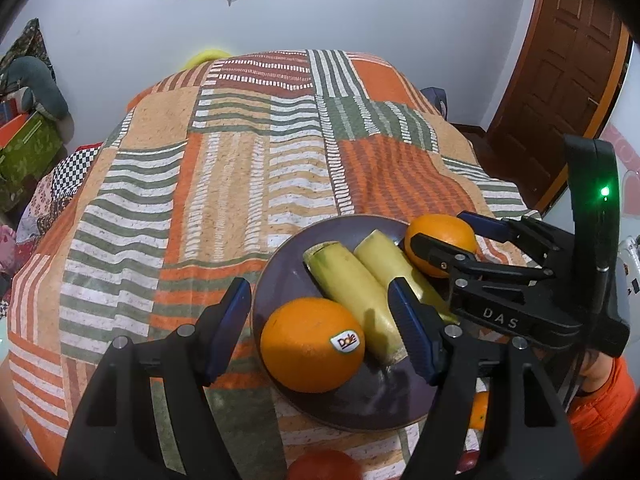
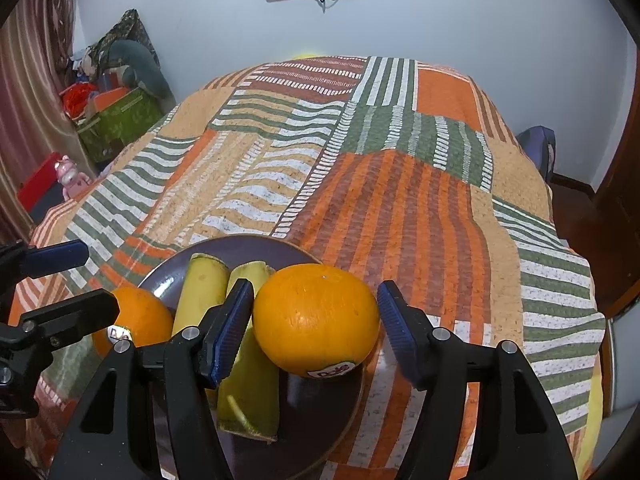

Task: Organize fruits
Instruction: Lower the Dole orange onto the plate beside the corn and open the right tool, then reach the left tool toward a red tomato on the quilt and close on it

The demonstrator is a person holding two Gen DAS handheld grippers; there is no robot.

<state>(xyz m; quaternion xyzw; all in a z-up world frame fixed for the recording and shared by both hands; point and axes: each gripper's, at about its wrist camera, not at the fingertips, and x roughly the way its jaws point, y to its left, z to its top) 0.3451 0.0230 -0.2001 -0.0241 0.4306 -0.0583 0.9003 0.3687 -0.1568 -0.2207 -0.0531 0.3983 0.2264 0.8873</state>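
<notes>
Left gripper (image 1: 320, 320) open over orange (image 1: 312, 344), plate (image 1: 280, 276), right gripper (image 2: 316, 320) round 2nd orange (image 2: 316, 318)

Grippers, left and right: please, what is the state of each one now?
Left gripper: open, around the stickered orange, pads apart from it.
Right gripper: open, around the other orange, not pressing it.

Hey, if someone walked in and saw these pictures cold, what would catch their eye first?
Probably the two bright oranges on the dark plate: one with a Dole sticker sits between the open left tongs, the other at the plate's far right edge between the open right tongs. Two pale yellow banana pieces lie side by side between them, all on a loud orange, green and white patchwork cloth.
</notes>
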